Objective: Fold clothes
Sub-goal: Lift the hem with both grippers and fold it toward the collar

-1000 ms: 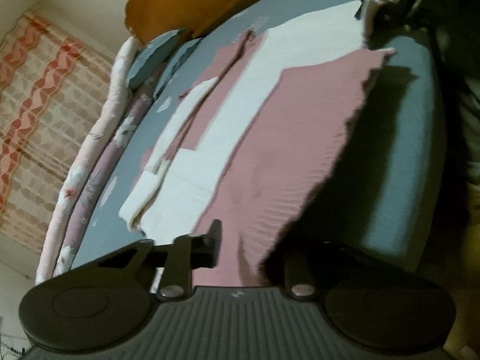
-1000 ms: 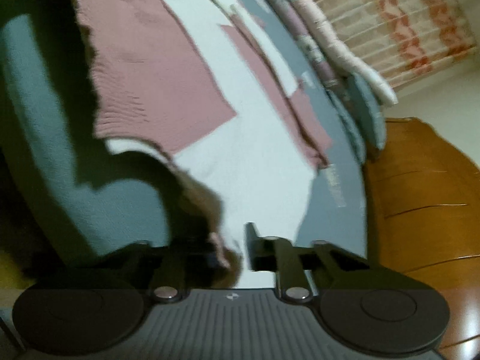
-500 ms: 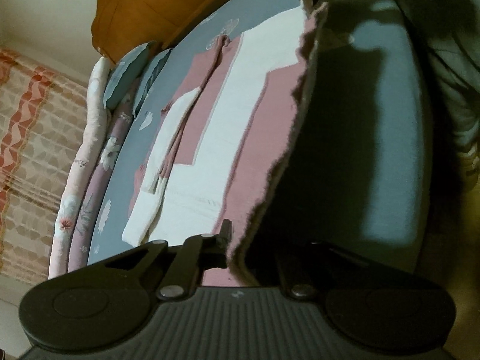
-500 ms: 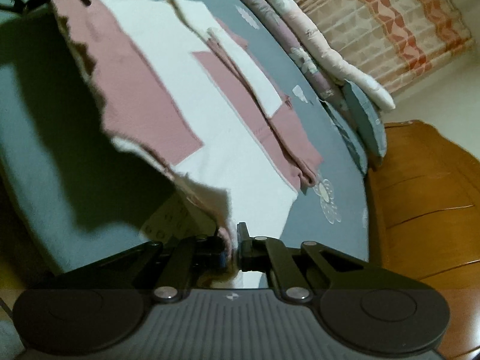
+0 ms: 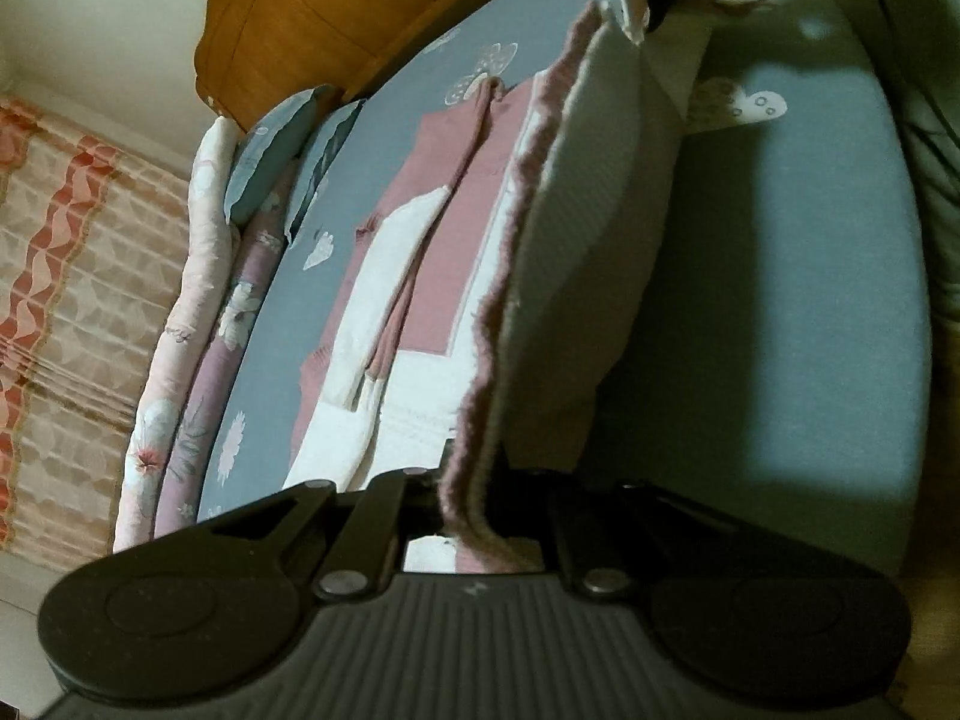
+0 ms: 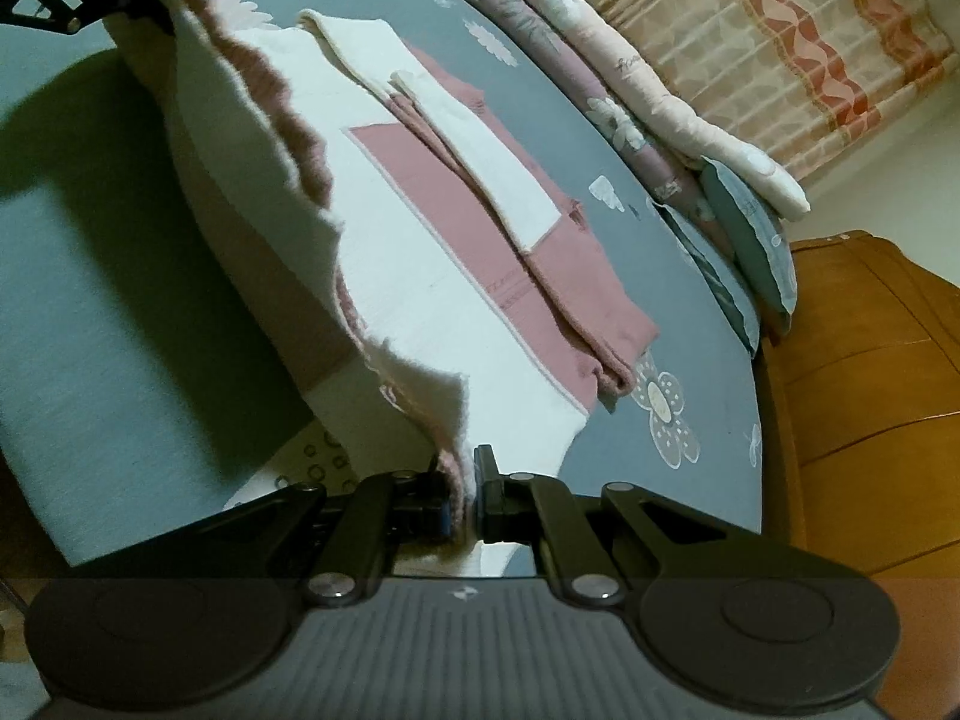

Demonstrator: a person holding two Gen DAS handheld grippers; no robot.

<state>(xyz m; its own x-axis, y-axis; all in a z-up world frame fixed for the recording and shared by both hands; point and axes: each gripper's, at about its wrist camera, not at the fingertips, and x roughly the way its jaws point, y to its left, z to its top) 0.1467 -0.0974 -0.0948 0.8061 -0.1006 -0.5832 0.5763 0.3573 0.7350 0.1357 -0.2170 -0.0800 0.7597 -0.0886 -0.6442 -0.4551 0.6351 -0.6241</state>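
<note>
A: Quick check. What have your tongs got?

B: Your left tongs (image 5: 474,516) are clamped on one corner of the sweater's (image 6: 420,276) frayed hem (image 5: 498,300). Your right tongs (image 6: 465,492) are pinched tight on the other corner, cloth squeezed between the pads. Both closed on fabric, no gap showing.

A: What changed in the last second?

B: A second ago the pink back panel lay mostly flat with only the hem edge lifting. Half a second ago it stood higher. Now you have the hem raised well off the bed (image 5: 810,312) and curling toward the collar end, so the pale underside (image 5: 588,228) faces the left camera. The shadow beneath it on the sheet has widened too.

A: And the rest of the garment?

B: The sweater, pink and white, lies spread on the blue floral sheet. Its upper body is flat, with the sleeves (image 6: 480,180) already laid inward across the middle as a narrow stack. Only the bottom part is airborne, stretched between your two tongs.

A: Meaning for the task?

B: Looks like a bottom-to-top fold in progress: sleeves are in, hem is travelling over the body. My judgement only. To finish the fold you'd need both corners kept level, or the edge lands skewed across the sleeves.

A: Risks?

B: The frayed hem is thick and fuzzy, so it could slip from one pinch. The rolled quilts (image 6: 630,96) and pillows (image 6: 750,228) sit at the far edge, well clear.
</note>
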